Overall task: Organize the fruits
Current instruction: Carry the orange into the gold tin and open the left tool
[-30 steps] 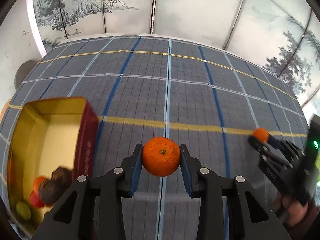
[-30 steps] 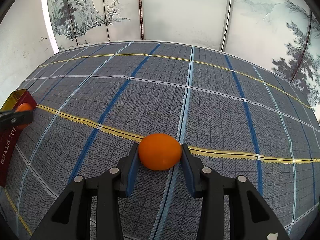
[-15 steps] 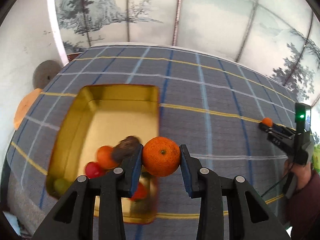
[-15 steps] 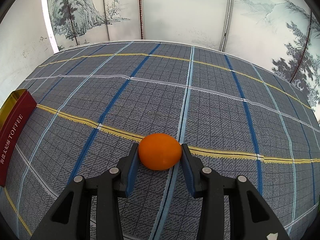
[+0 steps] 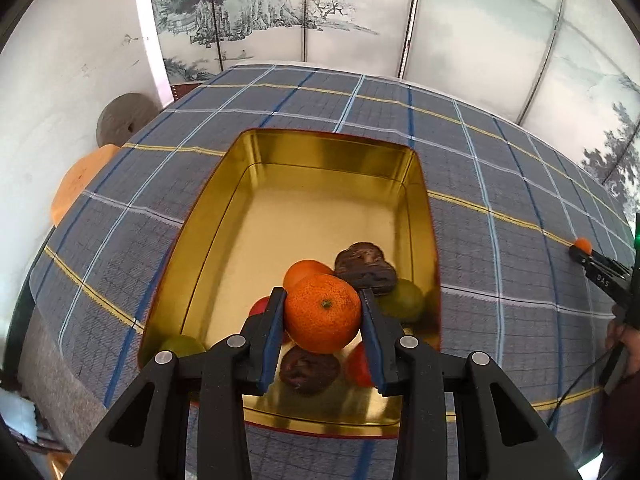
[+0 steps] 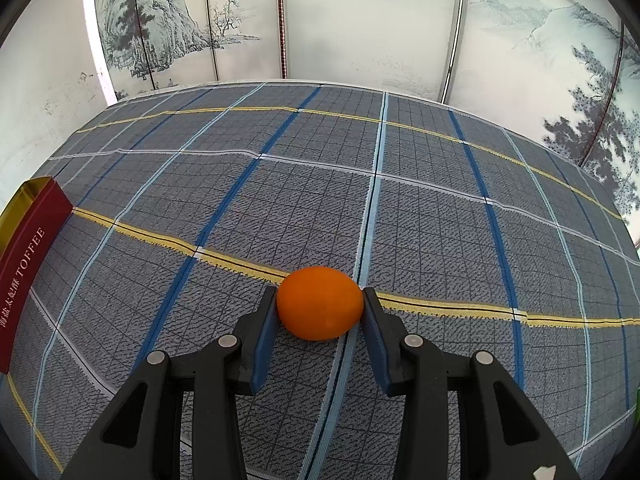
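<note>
My left gripper (image 5: 322, 314) is shut on a mandarin orange (image 5: 322, 312) and holds it above the near end of the open gold tin (image 5: 320, 160). Several fruits lie in the tin's near end, among them an orange (image 5: 306, 272), a green fruit (image 5: 404, 300) and a dark brown one (image 5: 366, 266). My right gripper (image 6: 320, 310) is shut on a smooth orange fruit (image 6: 320, 308) low over the plaid tablecloth (image 6: 320, 184). The right gripper also shows far right in the left wrist view (image 5: 580, 250). The tin's red side (image 6: 28, 256) shows at the left edge of the right wrist view.
The plaid cloth covers the whole table. A painted folding screen (image 5: 360, 12) stands behind it. A grey round stone (image 5: 124, 118) and an orange stool (image 5: 78, 184) sit off the table's left edge.
My left gripper has swung left with the mandarin, from over the cloth to above the tin's near end. The right gripper has stayed still with its fruit.
</note>
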Available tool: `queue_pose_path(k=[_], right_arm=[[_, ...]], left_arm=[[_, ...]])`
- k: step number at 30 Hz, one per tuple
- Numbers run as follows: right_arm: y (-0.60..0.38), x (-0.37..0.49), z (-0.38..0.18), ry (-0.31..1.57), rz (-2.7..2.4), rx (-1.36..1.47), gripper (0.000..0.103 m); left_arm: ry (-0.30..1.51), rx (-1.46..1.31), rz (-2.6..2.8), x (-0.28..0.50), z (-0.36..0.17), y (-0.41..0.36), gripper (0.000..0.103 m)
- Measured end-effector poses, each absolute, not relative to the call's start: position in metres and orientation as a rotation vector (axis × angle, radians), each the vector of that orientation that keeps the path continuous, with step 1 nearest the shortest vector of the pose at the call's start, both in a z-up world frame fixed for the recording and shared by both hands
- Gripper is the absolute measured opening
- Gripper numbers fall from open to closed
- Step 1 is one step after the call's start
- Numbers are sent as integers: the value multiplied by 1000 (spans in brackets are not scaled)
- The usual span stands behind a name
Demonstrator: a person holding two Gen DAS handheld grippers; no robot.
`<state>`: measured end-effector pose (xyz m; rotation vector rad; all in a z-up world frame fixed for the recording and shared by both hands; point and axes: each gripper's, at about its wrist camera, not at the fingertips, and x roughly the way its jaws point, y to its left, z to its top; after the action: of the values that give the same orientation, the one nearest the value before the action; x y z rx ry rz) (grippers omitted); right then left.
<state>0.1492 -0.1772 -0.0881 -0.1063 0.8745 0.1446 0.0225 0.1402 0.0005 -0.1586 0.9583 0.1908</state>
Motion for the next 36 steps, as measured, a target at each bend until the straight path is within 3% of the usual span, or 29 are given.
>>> queue_pose_path(k=[36], right_arm=[[-178,149,-88,874,138,-114,37]], left_arm=[[990,-112,226,23,-22,150,39]])
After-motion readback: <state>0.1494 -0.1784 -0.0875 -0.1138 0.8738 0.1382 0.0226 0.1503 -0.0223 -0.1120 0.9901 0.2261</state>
